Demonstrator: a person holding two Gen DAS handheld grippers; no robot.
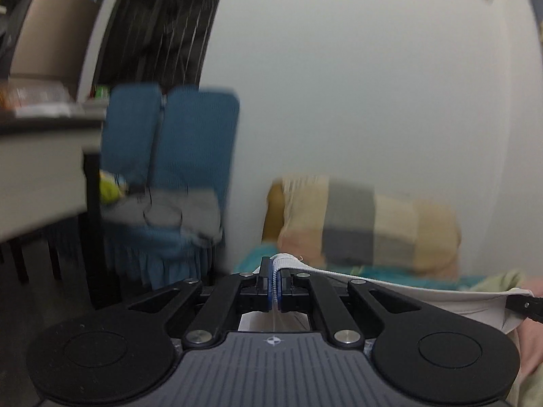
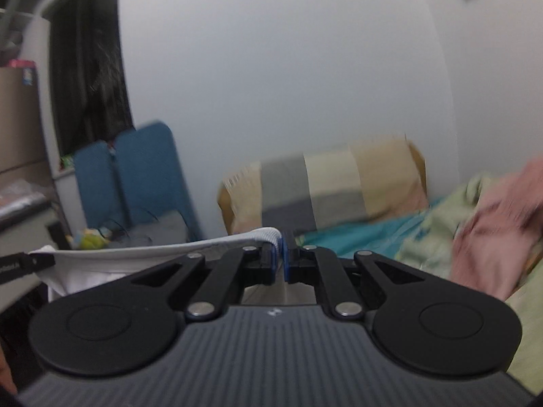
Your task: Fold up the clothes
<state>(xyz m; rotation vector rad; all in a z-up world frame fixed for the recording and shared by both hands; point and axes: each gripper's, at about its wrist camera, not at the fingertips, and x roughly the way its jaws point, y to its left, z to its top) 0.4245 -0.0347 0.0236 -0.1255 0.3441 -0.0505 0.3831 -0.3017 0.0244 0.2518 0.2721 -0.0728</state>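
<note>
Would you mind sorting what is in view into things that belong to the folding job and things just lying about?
In the job:
white garment
left gripper
right gripper

Lying about:
blue chair
checked blanket
pink cloth
pale green bedding

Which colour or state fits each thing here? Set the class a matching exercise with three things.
Things:
1. ribbed-edged white cotton garment
2. tall padded fabric chair back
3. crumpled soft cloth on the bed

Descriptions:
A. pink
B. blue
C. stretched between the left gripper and right gripper, each shut on it

Pairs: 1-C, 2-B, 3-A
</note>
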